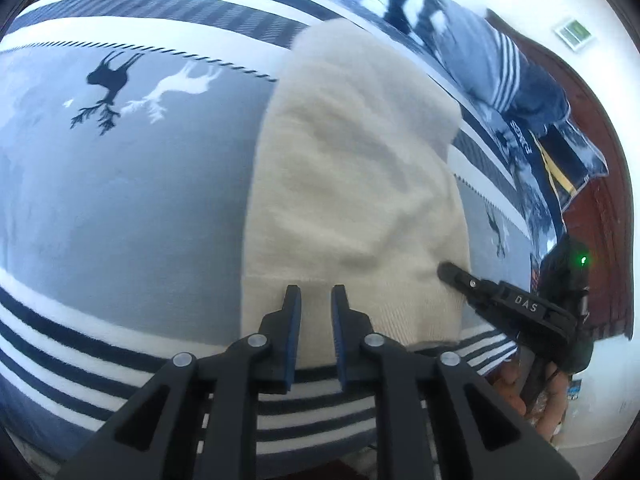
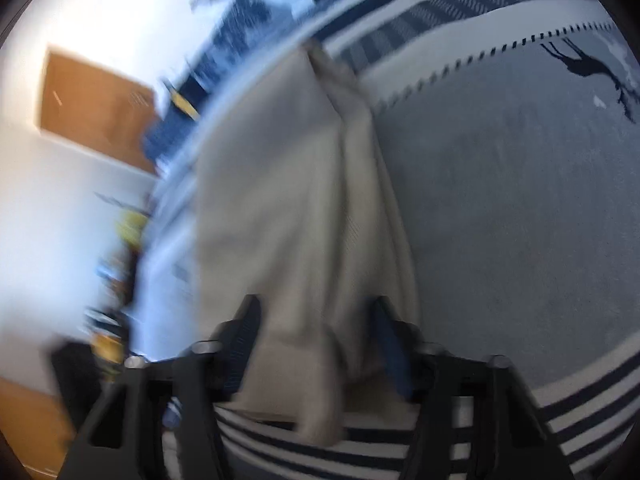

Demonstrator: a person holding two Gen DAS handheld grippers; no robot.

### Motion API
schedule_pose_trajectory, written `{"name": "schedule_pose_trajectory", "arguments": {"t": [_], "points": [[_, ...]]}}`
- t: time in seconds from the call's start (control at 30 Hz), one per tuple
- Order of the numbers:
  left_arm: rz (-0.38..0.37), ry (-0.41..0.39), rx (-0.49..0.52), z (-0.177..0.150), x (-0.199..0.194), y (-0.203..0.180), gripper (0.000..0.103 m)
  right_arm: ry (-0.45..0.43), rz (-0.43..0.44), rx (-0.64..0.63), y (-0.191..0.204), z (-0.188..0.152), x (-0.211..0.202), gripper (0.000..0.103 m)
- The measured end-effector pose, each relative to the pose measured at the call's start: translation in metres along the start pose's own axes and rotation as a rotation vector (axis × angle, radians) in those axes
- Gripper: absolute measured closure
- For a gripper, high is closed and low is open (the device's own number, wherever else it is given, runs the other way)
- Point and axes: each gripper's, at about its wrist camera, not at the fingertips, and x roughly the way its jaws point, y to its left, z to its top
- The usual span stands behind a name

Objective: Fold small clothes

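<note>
A cream knitted garment (image 1: 352,184) lies on the grey bedspread (image 1: 120,208), folded into a long strip with its ribbed hem nearest me. My left gripper (image 1: 316,296) is open, its fingers just over the hem with a gap between them and nothing held. My right gripper (image 1: 448,270) comes in from the right, its tip on the garment's right edge. In the blurred right wrist view the right gripper (image 2: 316,312) is open, its fingers astride the garment (image 2: 288,208), which bunches between them.
The bedspread has deer motifs (image 1: 116,84) and navy and white stripes (image 1: 60,364) along its near edge. A blue patterned pillow or quilt (image 1: 520,92) lies at the far right. A brown wooden headboard (image 1: 600,216) and white wall stand behind.
</note>
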Motion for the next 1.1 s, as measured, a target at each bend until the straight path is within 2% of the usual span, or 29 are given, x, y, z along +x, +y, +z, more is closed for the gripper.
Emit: {"name": "schedule_pose_trajectory", "arguments": {"t": [0.03, 0.1, 0.17, 0.2, 0.23, 0.27, 0.3, 0.37, 0.4, 0.43, 0.47, 0.57, 0.63, 0.67, 0.7, 0.73, 0.77, 0.8, 0.83, 0.97, 1.03, 1.1], "points": [[0.009, -0.008, 0.001, 0.001, -0.001, 0.000, 0.078, 0.024, -0.032, 0.007, -0.002, -0.001, 0.005, 0.095], [0.031, -0.018, 0.009, 0.003, -0.001, 0.000, 0.049, 0.009, 0.010, 0.072, -0.015, 0.003, 0.001, 0.095], [0.040, -0.018, 0.002, 0.006, 0.002, 0.008, 0.042, -0.010, -0.013, 0.055, -0.019, 0.003, 0.001, 0.095], [0.040, -0.002, -0.006, 0.008, 0.004, 0.014, 0.042, -0.003, -0.047, 0.030, -0.021, 0.002, 0.011, 0.095], [0.034, 0.023, -0.020, 0.010, 0.009, 0.017, 0.042, 0.027, -0.052, 0.031, -0.025, 0.000, 0.022, 0.095], [0.025, 0.045, -0.035, 0.011, 0.014, 0.020, 0.042, 0.018, -0.033, 0.049, -0.028, -0.002, 0.020, 0.094], [0.006, 0.070, -0.057, 0.013, 0.018, 0.024, 0.042, 0.012, -0.012, 0.069, -0.028, 0.000, 0.015, 0.087], [-0.017, 0.075, -0.079, 0.015, 0.019, 0.030, 0.041, -0.026, 0.018, 0.096, -0.030, -0.001, -0.002, 0.051], [-0.021, 0.072, -0.082, 0.015, 0.019, 0.032, 0.038, -0.053, 0.027, 0.108, -0.032, -0.004, -0.013, 0.020], [-0.031, 0.070, -0.087, 0.016, 0.019, 0.034, 0.038, -0.069, 0.042, 0.118, -0.035, -0.010, -0.020, 0.017], [-0.048, 0.072, -0.097, 0.017, 0.021, 0.037, 0.038, -0.070, 0.074, 0.137, -0.037, -0.017, -0.028, 0.017], [-0.096, 0.106, -0.116, 0.015, 0.031, 0.040, 0.038, -0.004, 0.161, 0.191, -0.048, -0.034, -0.019, 0.023], [-0.092, 0.111, -0.120, 0.014, 0.035, 0.040, 0.038, 0.052, 0.184, 0.226, -0.052, -0.041, -0.003, 0.038], [-0.087, 0.107, -0.125, 0.015, 0.036, 0.041, 0.050, 0.074, 0.191, 0.223, -0.052, -0.042, 0.007, 0.043], [-0.083, 0.113, -0.129, 0.016, 0.037, 0.041, 0.072, 0.080, 0.190, 0.215, -0.052, -0.042, 0.010, 0.059], [-0.071, 0.134, -0.141, 0.018, 0.037, 0.043, 0.078, 0.084, 0.185, 0.210, -0.050, -0.039, 0.014, 0.086], [-0.077, 0.145, -0.158, 0.021, 0.035, 0.046, 0.087, 0.092, 0.179, 0.214, -0.049, -0.037, 0.018, 0.087], [-0.115, 0.135, -0.178, 0.025, 0.025, 0.049, 0.091, 0.091, 0.184, 0.227, -0.050, -0.037, 0.018, 0.088], [-0.126, 0.120, -0.175, 0.026, 0.013, 0.050, 0.092, 0.082, 0.195, 0.238, -0.050, -0.037, 0.014, 0.089], [-0.164, 0.072, -0.061, 0.019, -0.055, 0.045, 0.093, 0.022, 0.257, 0.207, -0.028, -0.055, -0.025, 0.093], [-0.175, 0.080, -0.037, 0.003, -0.083, 0.056, 0.093, 0.015, 0.280, 0.197, -0.014, -0.075, -0.046, 0.094], [-0.137, 0.096, -0.021, -0.026, -0.094, 0.072, 0.093, 0.027, 0.284, 0.176, -0.002, -0.107, -0.061, 0.094]]}}
